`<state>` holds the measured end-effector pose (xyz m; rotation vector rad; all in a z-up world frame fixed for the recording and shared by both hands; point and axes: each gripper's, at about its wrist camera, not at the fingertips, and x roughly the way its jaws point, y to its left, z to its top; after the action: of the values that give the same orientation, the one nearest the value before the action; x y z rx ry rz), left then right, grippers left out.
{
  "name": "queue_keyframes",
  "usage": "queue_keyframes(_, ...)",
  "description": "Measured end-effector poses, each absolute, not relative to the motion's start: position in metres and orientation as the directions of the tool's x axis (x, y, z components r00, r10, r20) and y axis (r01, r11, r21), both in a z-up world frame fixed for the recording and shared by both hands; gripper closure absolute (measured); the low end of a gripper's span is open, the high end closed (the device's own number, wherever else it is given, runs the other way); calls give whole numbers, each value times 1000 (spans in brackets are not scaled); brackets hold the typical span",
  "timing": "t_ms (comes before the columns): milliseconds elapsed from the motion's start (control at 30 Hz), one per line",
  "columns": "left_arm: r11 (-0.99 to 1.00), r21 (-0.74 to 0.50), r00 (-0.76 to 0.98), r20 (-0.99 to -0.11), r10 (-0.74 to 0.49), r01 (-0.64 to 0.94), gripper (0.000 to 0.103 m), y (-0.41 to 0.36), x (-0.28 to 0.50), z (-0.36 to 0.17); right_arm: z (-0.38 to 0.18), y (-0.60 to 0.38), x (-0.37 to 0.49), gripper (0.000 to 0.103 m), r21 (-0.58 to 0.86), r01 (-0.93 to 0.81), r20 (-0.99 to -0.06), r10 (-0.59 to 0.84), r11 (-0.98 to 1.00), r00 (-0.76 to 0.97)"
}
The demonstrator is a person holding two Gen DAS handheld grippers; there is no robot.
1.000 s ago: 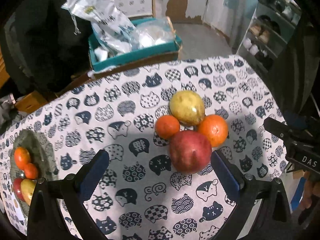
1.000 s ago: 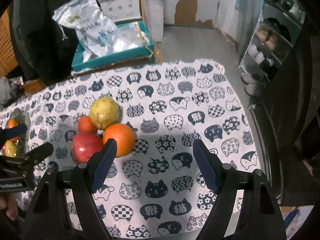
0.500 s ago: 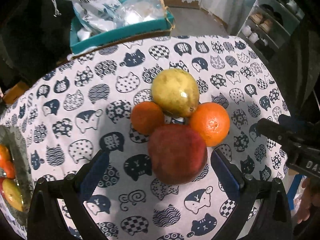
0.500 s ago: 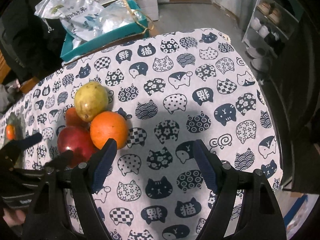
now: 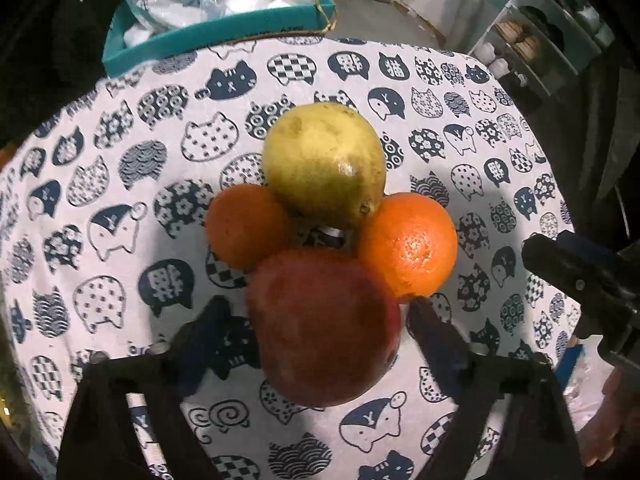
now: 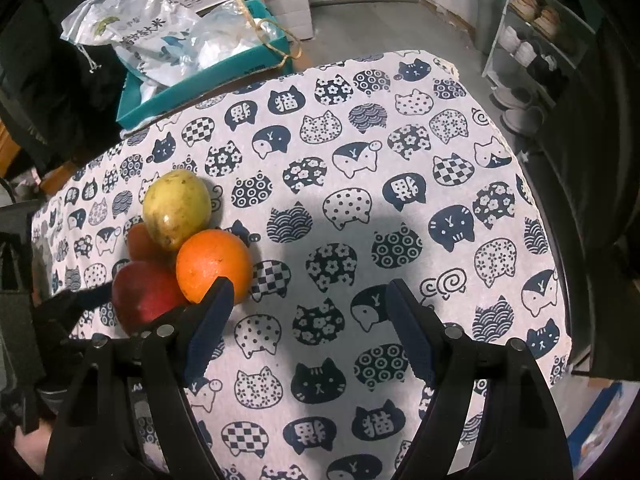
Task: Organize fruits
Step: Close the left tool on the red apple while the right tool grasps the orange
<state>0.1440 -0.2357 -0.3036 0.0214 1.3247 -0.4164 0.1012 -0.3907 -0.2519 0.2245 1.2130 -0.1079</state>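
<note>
Four fruits sit bunched on the cat-print tablecloth (image 5: 120, 208): a red apple (image 5: 324, 328) nearest me, a yellow-green fruit (image 5: 324, 164) behind it, a small orange (image 5: 246, 226) to the left and a bigger orange (image 5: 408, 244) to the right. My left gripper (image 5: 320, 312) points down over the apple. Its jaws are closing with the apple between them, and the pads sit just beside its flanks. In the right wrist view my right gripper (image 6: 306, 296) is open over bare cloth. Its left fingertip is beside the bigger orange (image 6: 214, 264), with the apple (image 6: 144, 296) further left.
A teal box (image 6: 200, 84) stuffed with plastic bags stands beyond the table's far edge. A shoe rack (image 6: 532, 40) stands at the right, past the table's rounded edge. A hand (image 5: 616, 420) holds the right gripper at the lower right.
My left gripper has sunk towards the fruit pile and its jaws have narrowed around the red apple. The glass dish of fruit at the left has left the view. The right gripper dropped slightly.
</note>
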Motion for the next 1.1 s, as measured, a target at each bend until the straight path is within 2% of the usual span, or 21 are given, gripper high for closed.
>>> queue_keyframes(67, 922, -226, 165, -944, -287, 315, 26, -238, 144, -308, -253, -390, 102, 25, 119, 201, -936, 42, 972, 350)
queue_keyframes(500, 937, -201, 217, -939, -268, 287, 26, -202, 138, -293, -263, -369, 113, 25, 144, 132, -939, 93, 981, 331)
queue_keyframes(800, 965, -176, 239, -946, -221, 196, 26, -155, 141, -297, -286, -331, 132, 25, 131, 36, -951, 115, 991, 286)
queue_keyframes(1100, 971, -168, 254, -945, -208, 171, 26, -132, 140, -295, -314, -310, 149, 25, 81, 12, -970, 76, 997, 229)
